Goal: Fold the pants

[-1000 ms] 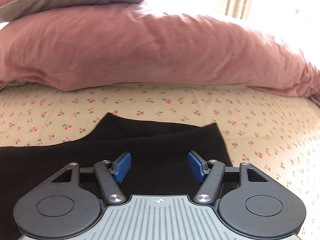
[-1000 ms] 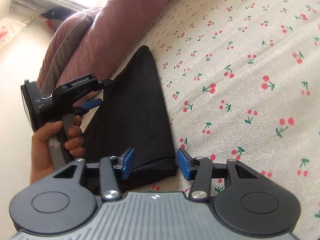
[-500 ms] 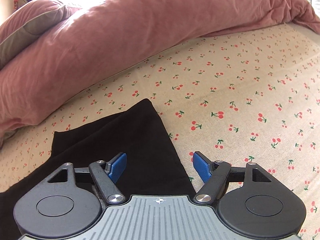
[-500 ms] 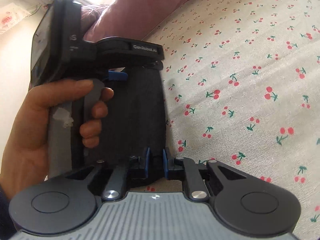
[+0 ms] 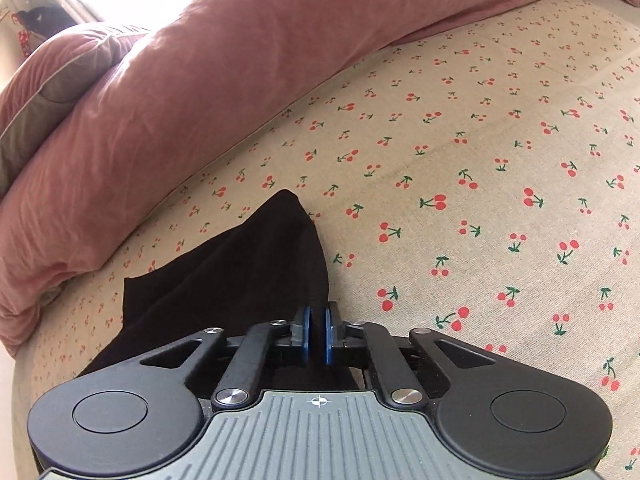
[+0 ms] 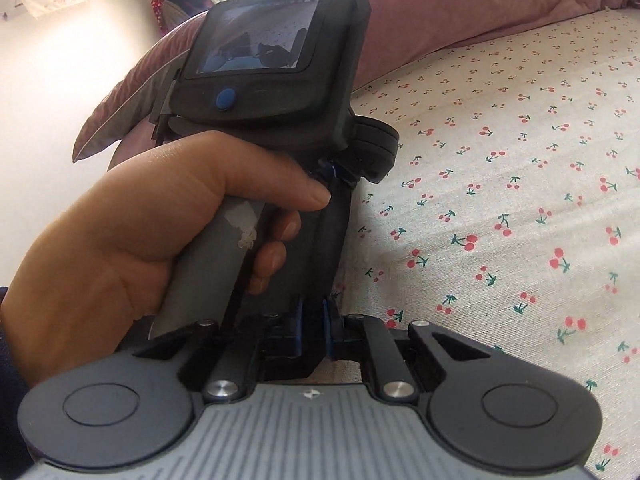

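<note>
No legible writing on pants [image 5: 240, 276]

Two close wrist views angled down, sharing black pants [image 5: 240, 276] on cherry-print sheet [image 5: 480, 184].

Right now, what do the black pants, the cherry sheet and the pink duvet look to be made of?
Pants: soft matte knit, probably cotton jersey; drapes limp, no sheen.
Sheet: woven cotton or linen-like cloth, matte, faint weave and creases.
Duvet: washed cotton, likely; fine crinkles, puffy filling.
</note>
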`<state>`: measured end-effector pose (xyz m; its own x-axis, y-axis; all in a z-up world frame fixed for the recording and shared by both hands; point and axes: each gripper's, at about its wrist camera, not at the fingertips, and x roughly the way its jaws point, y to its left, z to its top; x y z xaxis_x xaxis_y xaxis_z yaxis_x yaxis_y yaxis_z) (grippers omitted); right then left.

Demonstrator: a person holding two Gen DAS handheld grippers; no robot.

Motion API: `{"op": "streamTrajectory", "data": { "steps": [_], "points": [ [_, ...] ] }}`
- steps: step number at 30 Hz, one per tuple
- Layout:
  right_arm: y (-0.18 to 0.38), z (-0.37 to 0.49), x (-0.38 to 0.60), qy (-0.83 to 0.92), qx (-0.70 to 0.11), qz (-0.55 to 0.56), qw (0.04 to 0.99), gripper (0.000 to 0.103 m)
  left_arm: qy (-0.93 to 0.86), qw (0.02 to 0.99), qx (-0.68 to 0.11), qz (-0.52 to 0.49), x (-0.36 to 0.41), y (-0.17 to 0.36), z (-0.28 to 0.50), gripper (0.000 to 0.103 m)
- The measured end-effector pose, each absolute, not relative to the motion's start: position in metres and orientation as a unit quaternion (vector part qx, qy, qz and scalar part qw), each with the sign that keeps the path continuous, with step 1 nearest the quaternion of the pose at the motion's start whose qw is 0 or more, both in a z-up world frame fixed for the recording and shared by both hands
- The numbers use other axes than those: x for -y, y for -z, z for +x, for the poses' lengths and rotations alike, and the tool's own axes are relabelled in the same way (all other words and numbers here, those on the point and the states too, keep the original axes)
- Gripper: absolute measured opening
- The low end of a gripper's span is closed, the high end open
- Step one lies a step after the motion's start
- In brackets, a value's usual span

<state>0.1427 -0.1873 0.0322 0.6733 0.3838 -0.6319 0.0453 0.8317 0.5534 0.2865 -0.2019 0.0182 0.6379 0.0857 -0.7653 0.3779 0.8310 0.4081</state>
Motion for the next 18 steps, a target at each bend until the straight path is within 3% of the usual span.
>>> {"op": "streamTrajectory", "data": {
  "steps": [4, 5, 8, 9, 14, 16, 18],
  "points": [
    [-0.030, 0.147, 0.185, -0.100, -0.399, 0.263, 0.873, 0.012, 0.084, 0.876, -0.412, 0.236, 0.187, -0.035, 0.288, 0.004],
    [-0.028, 0.149, 0.185, -0.095, -0.401, 0.262, 0.873, 0.018, 0.085, 0.879, -0.410, 0.229, 0.184, -0.038, 0.288, 0.004],
    [-0.024, 0.153, 0.185, -0.089, -0.394, 0.269, 0.874, 0.054, 0.088, 0.884, -0.408, 0.212, 0.175, -0.045, 0.288, 0.004],
    [-0.022, 0.155, 0.183, -0.090, -0.387, 0.265, 0.879, 0.057, 0.089, 0.885, -0.408, 0.208, 0.172, -0.047, 0.287, 0.004],
    [0.003, 0.169, 0.187, -0.129, -0.389, 0.303, 0.860, 0.056, 0.093, 0.891, -0.404, 0.183, 0.157, -0.057, 0.287, 0.004],
    [0.010, 0.169, 0.181, -0.140, -0.386, 0.316, 0.856, 0.047, 0.094, 0.894, -0.403, 0.170, 0.150, -0.061, 0.288, 0.004],
    [0.012, 0.171, 0.177, -0.142, -0.387, 0.318, 0.854, 0.020, 0.092, 0.897, -0.403, 0.157, 0.144, -0.064, 0.289, 0.004]
  ]
}}
